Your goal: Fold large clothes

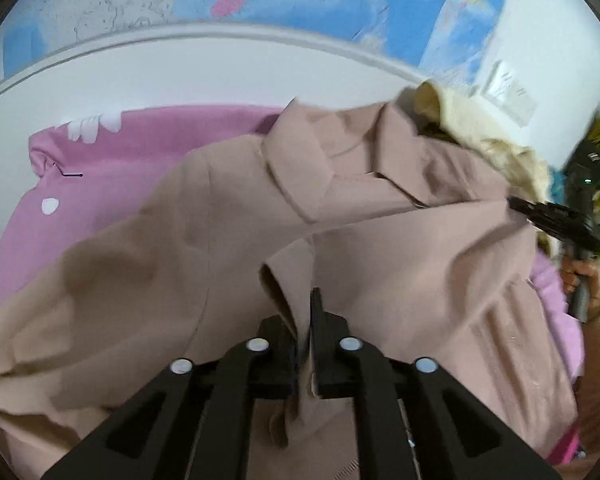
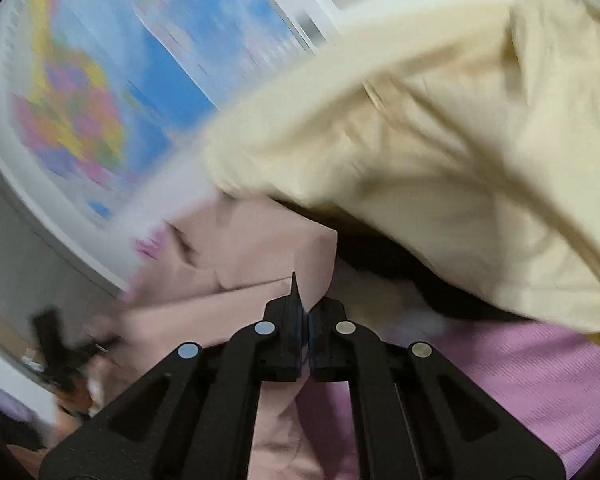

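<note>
Left wrist: left gripper (image 1: 306, 312) jaws pinch coat (image 1: 228, 216) edge | right gripper (image 2: 305, 300) jaws pinch coat edge

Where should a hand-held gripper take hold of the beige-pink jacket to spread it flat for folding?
Grip the beige-pink jacket at its open front edge, coming in from the hem side, as the left hand-held gripper does. That edge stands up as a free fold, so the fingers can close on it. The right hand-held gripper pinches the jacket's far side.

Pink sheet (image 1: 148, 148) — beige coat (image 1: 204, 240), cream garment (image 1: 480, 128)
</note>
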Motion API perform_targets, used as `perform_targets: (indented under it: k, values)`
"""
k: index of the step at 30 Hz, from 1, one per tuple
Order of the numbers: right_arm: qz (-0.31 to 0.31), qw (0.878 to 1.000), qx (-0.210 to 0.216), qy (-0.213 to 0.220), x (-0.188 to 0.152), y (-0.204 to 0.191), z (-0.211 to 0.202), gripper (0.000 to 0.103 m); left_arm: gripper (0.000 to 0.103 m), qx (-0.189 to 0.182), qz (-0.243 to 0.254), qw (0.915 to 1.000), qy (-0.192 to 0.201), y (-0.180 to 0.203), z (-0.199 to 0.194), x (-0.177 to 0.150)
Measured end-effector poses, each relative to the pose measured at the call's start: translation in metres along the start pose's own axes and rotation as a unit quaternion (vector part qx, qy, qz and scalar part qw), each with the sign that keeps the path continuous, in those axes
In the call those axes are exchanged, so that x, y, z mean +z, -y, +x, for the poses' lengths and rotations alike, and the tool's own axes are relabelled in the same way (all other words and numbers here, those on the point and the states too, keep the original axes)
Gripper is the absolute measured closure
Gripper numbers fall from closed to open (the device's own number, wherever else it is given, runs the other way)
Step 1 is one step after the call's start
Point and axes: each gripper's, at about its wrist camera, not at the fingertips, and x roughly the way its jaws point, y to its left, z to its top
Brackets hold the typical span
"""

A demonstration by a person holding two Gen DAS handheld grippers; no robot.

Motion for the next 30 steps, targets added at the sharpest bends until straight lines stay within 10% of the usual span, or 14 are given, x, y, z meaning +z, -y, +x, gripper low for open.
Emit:
perform_targets:
  k: [5,9,12,15,17,22,27,28,30]
  values:
    - [-0.036,0.998,-0.012,0.046,-0.021,-0.010,-0.032,0.056,0.060,-0.015,-0.002,0.9987,-0.049,-0.006,0.031,0.010]
    - [-0.142,0.989,-0.007,0.040,-0.043,-0.040,-0.048,0.053,0.061,-0.015,0.007,0.9985,-0.053,-0.007,0.036,0.015]
    - [-0.237,0.969,-0.062,0.017,-0.059,-0.066,-0.032,0.046,0.082,-0.010,0.012,0.9981,-0.059,-0.008,0.045,0.017]
    - [-0.273,0.959,-0.071,-0.029,-0.067,-0.077,-0.007,0.063,0.097,-0.009,0.001,0.9980,-0.062,-0.010,0.047,0.017]
    - [-0.296,0.950,-0.078,-0.058,-0.077,-0.078,-0.005,0.099,0.098,-0.011,-0.009,0.9981,-0.059,-0.014,0.045,0.017]
    - [-0.299,0.952,-0.023,-0.063,-0.099,-0.071,-0.052,0.101,0.098,-0.021,-0.032,0.9979,-0.053,-0.026,0.033,0.017]
    - [-0.262,0.957,-0.077,-0.097,-0.105,-0.053,-0.047,0.101,0.096,-0.001,-0.030,0.9982,-0.052,-0.026,0.028,0.018]
    - [-0.226,0.970,-0.047,-0.078,-0.096,-0.045,-0.055,0.097,0.088,-0.008,-0.029,0.9982,-0.052,-0.026,0.025,0.017]
    - [-0.165,0.986,-0.008,-0.037,-0.079,-0.033,-0.065,0.057,0.074,-0.011,-0.016,0.9988,-0.044,-0.022,0.019,0.015]
